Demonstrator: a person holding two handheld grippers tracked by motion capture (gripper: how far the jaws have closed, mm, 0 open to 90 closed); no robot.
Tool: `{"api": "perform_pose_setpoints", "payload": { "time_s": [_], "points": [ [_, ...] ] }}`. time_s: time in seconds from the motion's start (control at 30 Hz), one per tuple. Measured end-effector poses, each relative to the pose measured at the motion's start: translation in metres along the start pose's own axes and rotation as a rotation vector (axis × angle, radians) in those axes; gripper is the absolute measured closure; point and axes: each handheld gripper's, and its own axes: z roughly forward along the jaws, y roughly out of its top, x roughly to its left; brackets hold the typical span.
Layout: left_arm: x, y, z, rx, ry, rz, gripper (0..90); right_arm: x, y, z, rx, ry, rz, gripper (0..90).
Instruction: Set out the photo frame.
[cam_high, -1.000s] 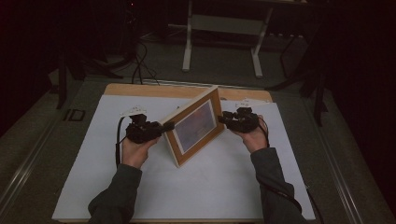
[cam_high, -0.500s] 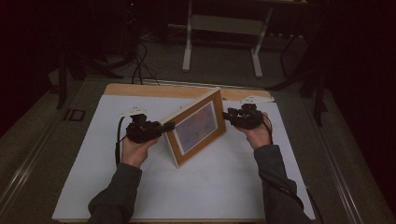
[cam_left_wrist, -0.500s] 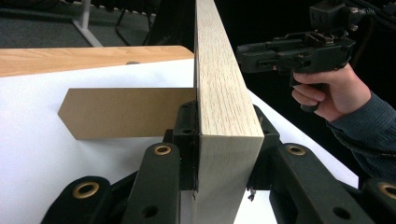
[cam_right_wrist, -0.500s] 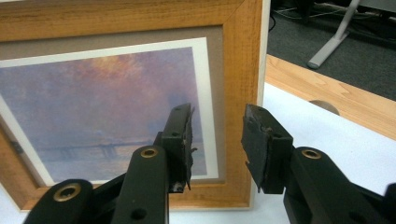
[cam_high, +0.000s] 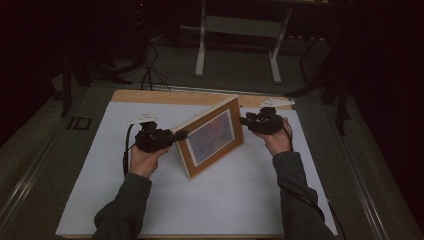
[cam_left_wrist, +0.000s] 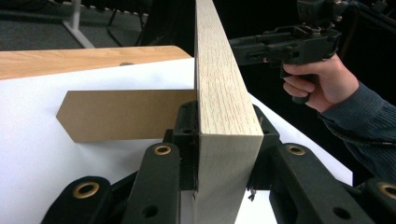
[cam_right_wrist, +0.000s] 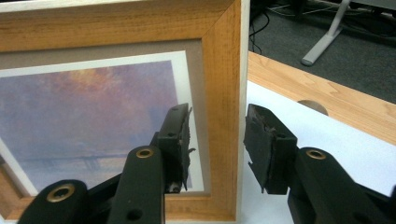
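My left claw (cam_left_wrist: 223, 154) is clamped on the near end of the picture frame (cam_high: 212, 136), jaws pressing both faces of the pale wood edge. The frame stands on its long edge on the white counter (cam_high: 240, 200), tilted back, its long axis running from my left claw across toward my right claw (cam_right_wrist: 217, 140). The brown easel stand (cam_left_wrist: 123, 114) sticks out behind the frame, left of my left claw. My right claw is apart, straddling the frame's far side rail: one jaw over the picture face, the other behind the rail, neither pressing. Right claw is nearer to closing; likely next is to pinch that rail.
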Motion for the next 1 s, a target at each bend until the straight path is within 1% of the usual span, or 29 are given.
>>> {"api": "perform_pose_setpoints", "payload": {
  "time_s": [0.27, 0.43, 1.0],
  "points": [
    [0.0022, 0.0014, 0.0008, 0.009, -0.015, 0.007, 71.8, -0.0043, 0.0014, 0.002, 0.002, -0.006, 0.009, 56.2],
    [0.0039, 0.002, 0.0012, 0.013, -0.024, 0.009, 71.8, -0.0053, 0.0029, 0.0043, 0.004, 0.0, 0.002, 54.8],
    [0.0072, 0.0037, 0.002, 0.026, -0.061, 0.019, 71.7, -0.0034, 0.0088, 0.0088, 0.0, 0.01, -0.007, 53.7]
  ]
}}
